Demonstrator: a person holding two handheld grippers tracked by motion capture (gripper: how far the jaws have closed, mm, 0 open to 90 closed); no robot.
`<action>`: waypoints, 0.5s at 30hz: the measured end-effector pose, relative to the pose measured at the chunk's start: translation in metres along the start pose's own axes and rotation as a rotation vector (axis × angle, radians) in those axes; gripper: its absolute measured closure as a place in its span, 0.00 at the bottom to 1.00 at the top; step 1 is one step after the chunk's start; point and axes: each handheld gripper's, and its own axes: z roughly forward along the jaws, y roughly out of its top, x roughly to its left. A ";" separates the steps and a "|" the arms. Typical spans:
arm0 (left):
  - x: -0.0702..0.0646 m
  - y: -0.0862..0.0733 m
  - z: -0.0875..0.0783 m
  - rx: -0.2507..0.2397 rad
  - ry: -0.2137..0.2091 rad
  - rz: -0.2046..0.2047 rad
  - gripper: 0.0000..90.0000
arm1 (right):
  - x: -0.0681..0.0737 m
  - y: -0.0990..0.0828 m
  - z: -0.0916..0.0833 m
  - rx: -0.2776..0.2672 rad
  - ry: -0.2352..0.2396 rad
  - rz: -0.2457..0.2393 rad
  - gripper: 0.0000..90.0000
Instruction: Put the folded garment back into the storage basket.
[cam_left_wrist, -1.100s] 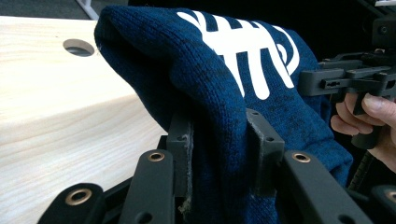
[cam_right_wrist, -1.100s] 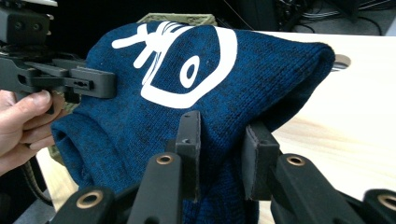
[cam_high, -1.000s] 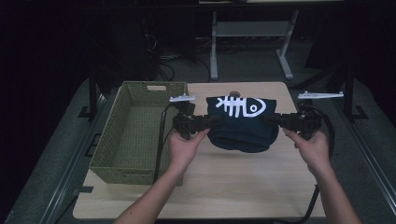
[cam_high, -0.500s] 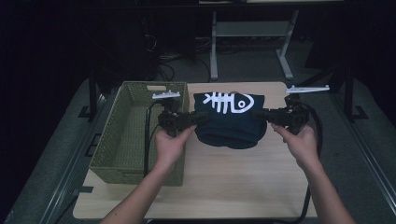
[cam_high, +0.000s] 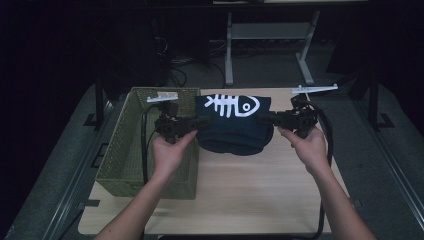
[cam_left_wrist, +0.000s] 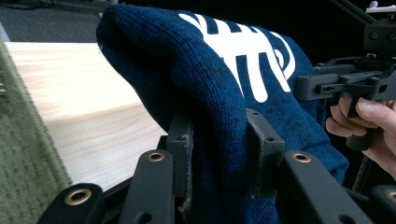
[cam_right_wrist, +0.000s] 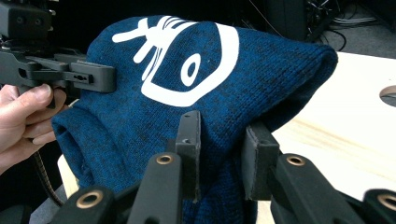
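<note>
A folded dark blue knit sweater (cam_high: 232, 125) with a white fish-skeleton print hangs just above the wooden table (cam_high: 250, 195), held at both sides. My left gripper (cam_high: 200, 121) is shut on its left edge, with thick folds of the sweater (cam_left_wrist: 219, 121) pinched between the jaws of the left gripper (cam_left_wrist: 219, 149). My right gripper (cam_high: 265, 119) is shut on the right edge; the sweater (cam_right_wrist: 187, 93) bulges above the right gripper (cam_right_wrist: 222, 144). The sweater's middle sags between the two grips.
A green woven basket (cam_high: 125, 145) stands on the left part of the table, right beside my left hand. Black cables trail from both grippers. A metal frame and cables sit on the dark floor beyond the table's far edge.
Both grippers have carried the sweater leftward toward the basket and lifted it slightly. The grips on its two edges are unchanged.
</note>
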 end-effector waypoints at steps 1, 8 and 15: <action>0.001 0.001 -0.002 -0.003 0.001 -0.002 0.74 | 0.001 0.001 0.001 0.001 0.000 0.001 0.79; 0.006 0.002 -0.014 -0.014 0.012 -0.004 0.74 | 0.009 0.006 0.012 0.007 0.006 -0.005 0.79; 0.015 0.000 -0.025 -0.017 0.026 -0.011 0.74 | 0.015 0.011 0.025 0.019 0.014 -0.012 0.79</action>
